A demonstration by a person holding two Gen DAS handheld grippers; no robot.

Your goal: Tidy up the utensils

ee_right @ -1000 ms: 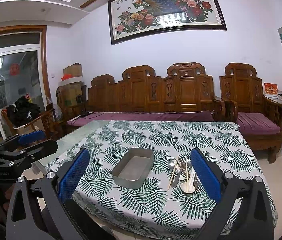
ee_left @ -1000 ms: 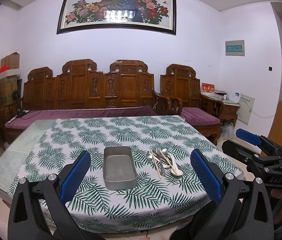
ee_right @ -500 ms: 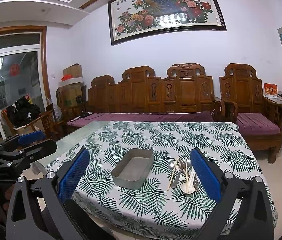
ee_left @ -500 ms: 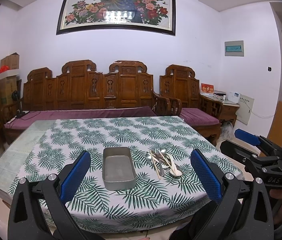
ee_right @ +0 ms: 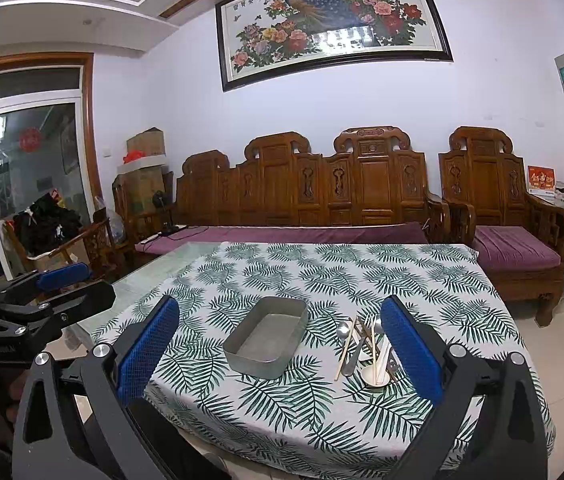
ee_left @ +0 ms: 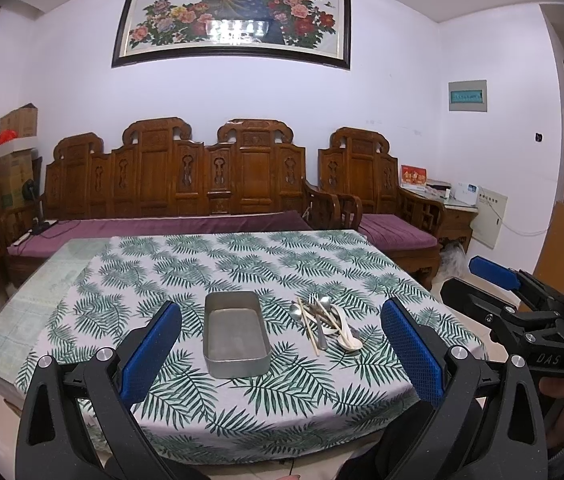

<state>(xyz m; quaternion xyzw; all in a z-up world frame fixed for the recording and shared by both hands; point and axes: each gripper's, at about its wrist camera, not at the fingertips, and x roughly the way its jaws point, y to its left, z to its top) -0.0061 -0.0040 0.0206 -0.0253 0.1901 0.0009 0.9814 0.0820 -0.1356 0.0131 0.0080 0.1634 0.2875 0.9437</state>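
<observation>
Utensils (ee_left: 324, 322) lie heaped on the leaf-print tablecloth (ee_left: 241, 264), just right of the empty metal tray (ee_left: 235, 334); overlapping pieces are hard to separate. Left gripper (ee_left: 282, 354) and right gripper (ee_right: 279, 350) hover short of the table, jaws wide apart, their bases cut off.
</observation>
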